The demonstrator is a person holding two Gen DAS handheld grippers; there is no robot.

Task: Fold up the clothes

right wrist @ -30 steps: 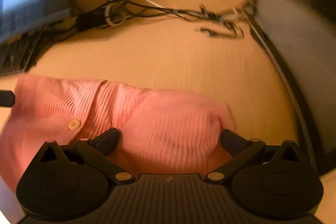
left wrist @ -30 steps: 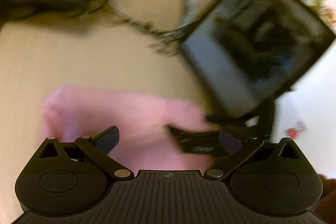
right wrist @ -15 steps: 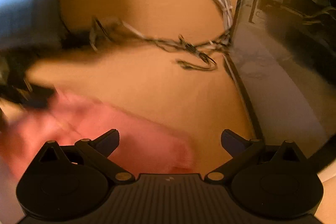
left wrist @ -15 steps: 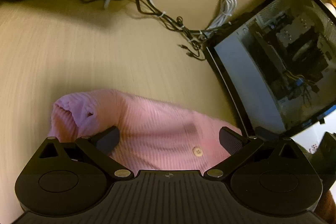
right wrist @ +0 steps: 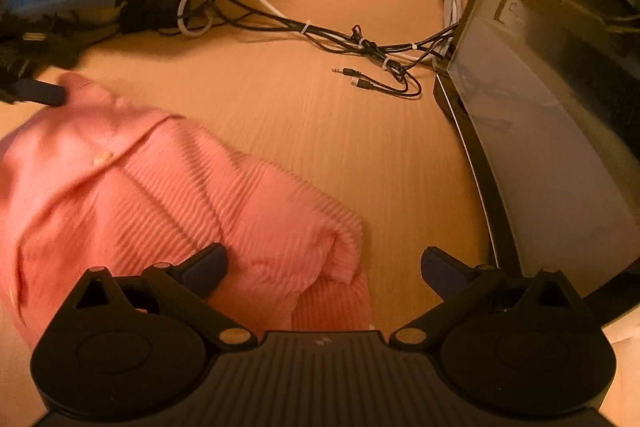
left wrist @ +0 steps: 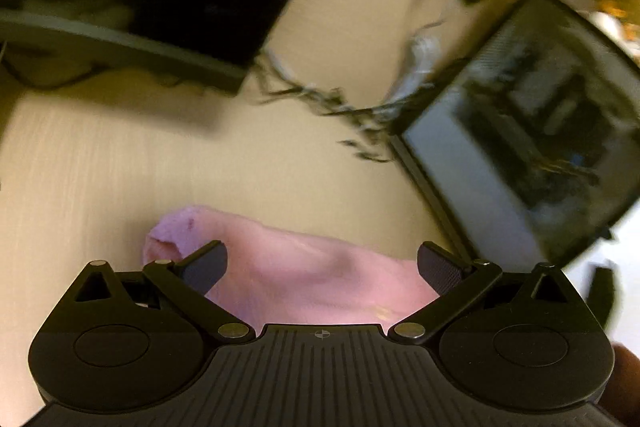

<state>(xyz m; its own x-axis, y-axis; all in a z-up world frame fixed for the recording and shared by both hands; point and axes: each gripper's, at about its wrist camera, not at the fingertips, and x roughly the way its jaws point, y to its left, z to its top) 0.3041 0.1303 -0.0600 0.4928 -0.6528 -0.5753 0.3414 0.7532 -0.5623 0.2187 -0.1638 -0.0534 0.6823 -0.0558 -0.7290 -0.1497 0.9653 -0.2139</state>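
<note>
The left wrist view is smeared by motion blur, so the pink ribbed garment [left wrist: 304,271] reads only as a soft shape between the spread, released jaws of the left gripper [left wrist: 322,259], its near part cut off by the gripper body. The right wrist view shows the ribs and a button clearly: the garment lies folded on the worktop [right wrist: 304,115], mostly left of and between the right gripper [right wrist: 324,263]'s jaws, likewise released. Beyond them lie tangled cables [right wrist: 360,47]. No writing is legible.

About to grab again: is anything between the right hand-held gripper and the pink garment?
Nothing visible. The right hand-held gripper is open right over the pink garment; the cables lie beyond it on the desk.
</note>
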